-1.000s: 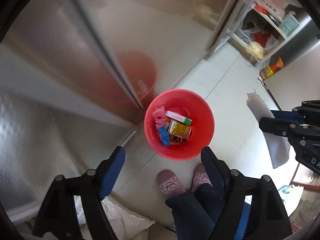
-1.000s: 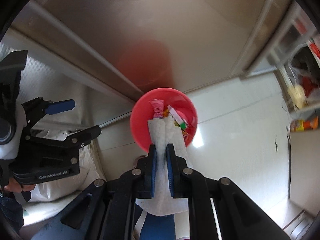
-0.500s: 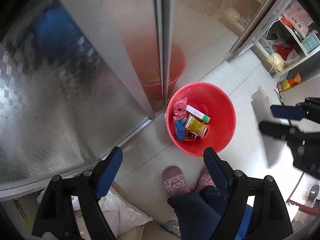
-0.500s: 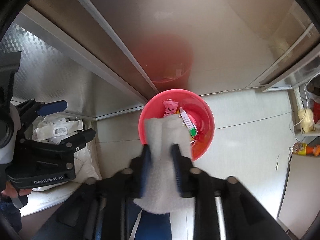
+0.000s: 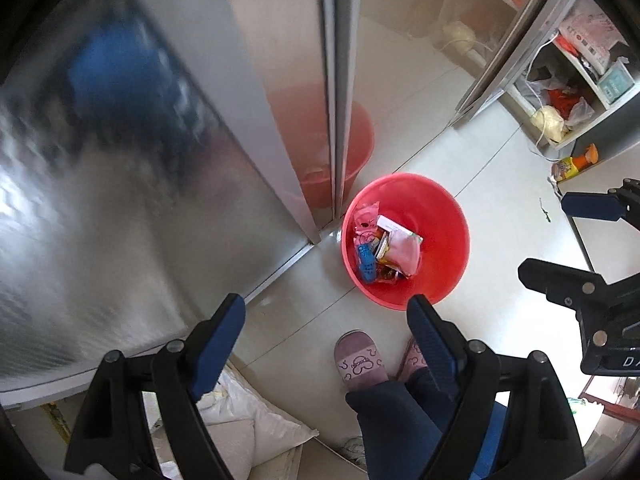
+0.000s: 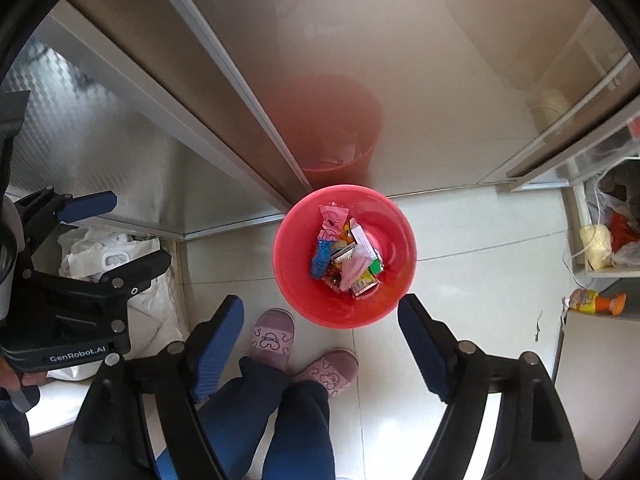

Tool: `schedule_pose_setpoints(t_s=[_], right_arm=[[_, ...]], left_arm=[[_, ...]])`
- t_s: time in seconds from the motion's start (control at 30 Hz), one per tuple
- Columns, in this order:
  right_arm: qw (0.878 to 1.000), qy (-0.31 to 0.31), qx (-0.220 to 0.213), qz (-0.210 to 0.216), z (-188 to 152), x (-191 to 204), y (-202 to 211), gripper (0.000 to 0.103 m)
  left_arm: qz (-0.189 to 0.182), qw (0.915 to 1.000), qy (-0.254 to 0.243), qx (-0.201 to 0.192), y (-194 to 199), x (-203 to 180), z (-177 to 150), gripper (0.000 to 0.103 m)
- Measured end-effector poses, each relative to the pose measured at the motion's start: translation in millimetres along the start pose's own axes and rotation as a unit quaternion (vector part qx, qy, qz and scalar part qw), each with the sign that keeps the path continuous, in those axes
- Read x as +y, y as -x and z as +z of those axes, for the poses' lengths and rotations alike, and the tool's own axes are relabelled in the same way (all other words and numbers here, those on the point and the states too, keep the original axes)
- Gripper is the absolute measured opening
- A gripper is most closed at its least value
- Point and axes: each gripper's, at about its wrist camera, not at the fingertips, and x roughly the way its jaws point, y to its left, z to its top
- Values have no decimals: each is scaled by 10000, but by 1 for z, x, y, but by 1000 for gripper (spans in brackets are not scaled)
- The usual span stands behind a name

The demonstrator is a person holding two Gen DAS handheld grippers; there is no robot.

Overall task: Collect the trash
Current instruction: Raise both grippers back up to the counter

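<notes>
Steel cabinet panel (image 6: 120, 128) at 10 o'clock. Left gripper (image 5: 326, 320) spread, empty. Round red plastic basin (image 6: 400, 236) on white tile floor (image 6: 480, 248), centre, holding wrappers and white tissue (image 6: 354, 266). Right gripper (image 6: 320, 320) jaws just opened wide, empty. Pink slippers (image 6: 272, 336) at 6 o'clock.

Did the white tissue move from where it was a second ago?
Yes. The tissue left the right gripper, whose jaws have just been opening, and now lies down inside the red bucket, on the wrappers.
</notes>
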Motion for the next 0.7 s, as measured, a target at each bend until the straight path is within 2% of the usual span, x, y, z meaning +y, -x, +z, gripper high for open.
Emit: schedule_pose_setpoints(t_s=[0.2, 0.37, 0.6, 0.7], right_arm=[[9993, -233, -197, -209, 1, -1, 49, 80], [9979, -390, -343, -397, 1, -6, 110, 82], [9938, -613, -789, -497, -11, -7, 192, 88], [9911, -680, -979, -585, -17, -5, 219, 99]], left_arm=[[-130, 9998, 43, -142, 54, -7, 11, 82], [-306, 9991, 160, -258, 115, -14, 20, 82], [-431, 9969, 106, -656, 206, -29, 28, 83], [-343, 9967, 57, -736, 233, -37, 27, 83]])
